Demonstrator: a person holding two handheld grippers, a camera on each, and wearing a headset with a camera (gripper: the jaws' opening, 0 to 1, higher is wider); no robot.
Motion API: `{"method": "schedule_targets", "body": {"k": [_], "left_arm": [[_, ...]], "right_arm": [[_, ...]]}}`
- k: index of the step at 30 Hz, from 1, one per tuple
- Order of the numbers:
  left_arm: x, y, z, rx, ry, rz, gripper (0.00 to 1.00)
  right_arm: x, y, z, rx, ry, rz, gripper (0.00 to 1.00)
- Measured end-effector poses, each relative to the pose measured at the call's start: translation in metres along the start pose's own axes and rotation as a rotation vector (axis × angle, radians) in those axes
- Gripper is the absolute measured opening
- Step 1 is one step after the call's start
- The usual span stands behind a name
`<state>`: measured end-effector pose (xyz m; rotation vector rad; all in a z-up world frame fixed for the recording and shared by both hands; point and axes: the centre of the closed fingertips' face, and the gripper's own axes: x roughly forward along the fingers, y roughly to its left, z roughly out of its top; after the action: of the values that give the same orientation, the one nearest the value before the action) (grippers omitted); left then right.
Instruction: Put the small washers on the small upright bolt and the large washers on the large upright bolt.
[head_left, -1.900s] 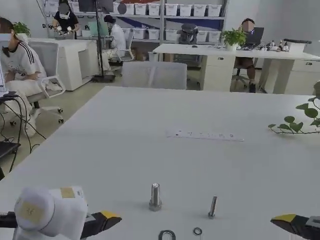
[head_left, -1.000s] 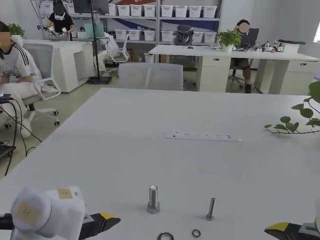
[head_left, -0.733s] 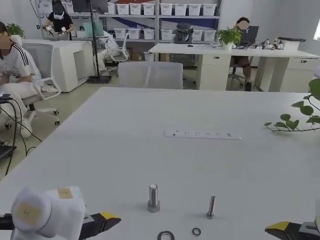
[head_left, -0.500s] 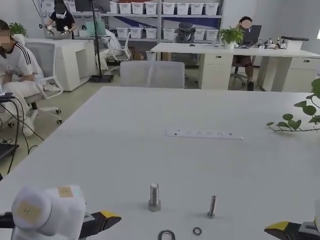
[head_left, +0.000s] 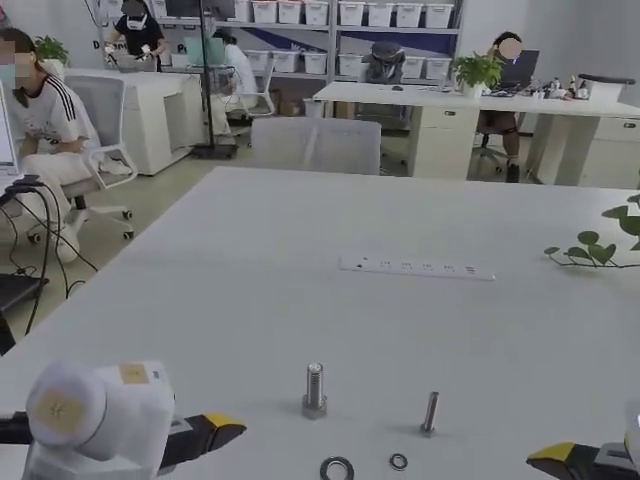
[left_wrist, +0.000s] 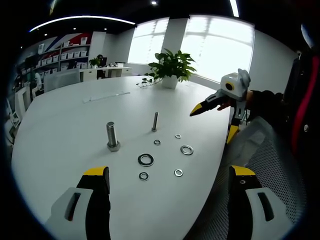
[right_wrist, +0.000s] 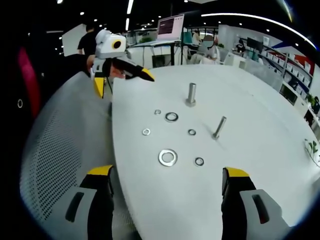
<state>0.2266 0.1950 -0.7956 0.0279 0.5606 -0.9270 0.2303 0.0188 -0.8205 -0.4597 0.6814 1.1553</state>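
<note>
Stands at the 1st pick, with left gripper (left_wrist: 168, 172) and right gripper (right_wrist: 167, 171) both spread and empty and 6 washers (left_wrist: 146, 160) loose on the table (left_wrist: 60, 115) at 6 o'clock of the big bolt (left_wrist: 112, 136) and small bolt (left_wrist: 155, 121); next likely needs a low pinch on 1 flat rim.

Head view: dim, flat, grey cast; tabletop (head_left: 300, 260) matte, large bolt (head_left: 314, 390) on it sharp, faint shadow at base. Left gripper view: windows (left_wrist: 220, 47) beyond tabletop blown out. Right gripper view: ceiling strips (right_wrist: 131, 6) above tabletop glare. Both bow strongly at edges.
</note>
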Motion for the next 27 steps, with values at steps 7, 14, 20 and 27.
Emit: {"method": "schedule_targets", "body": {"k": [7,14,20,27], "left_arm": [[0.0003,-0.0009,0.0005,0.001,-0.004,-0.003,1.0],[0.0002,-0.0016,0.0014,0.006,-0.006,-0.007,1.0],[0.0011,-0.0029,0.0014,0.011,-0.001,-0.014,1.0],[0.0009,-0.003,0.0029,0.014,-0.001,-0.015,1.0]], "right_arm": [[0.0005,0.0009,-0.001,-0.005,0.013,0.001,0.89],[0.0004,0.0011,-0.0002,-0.008,0.016,-0.002,0.89],[-0.0011,0.0011,-0.002,-0.007,0.023,-0.005,0.88],[-0.0037,-0.0045,0.0005,-0.014,0.028,-0.012,0.87]]}}
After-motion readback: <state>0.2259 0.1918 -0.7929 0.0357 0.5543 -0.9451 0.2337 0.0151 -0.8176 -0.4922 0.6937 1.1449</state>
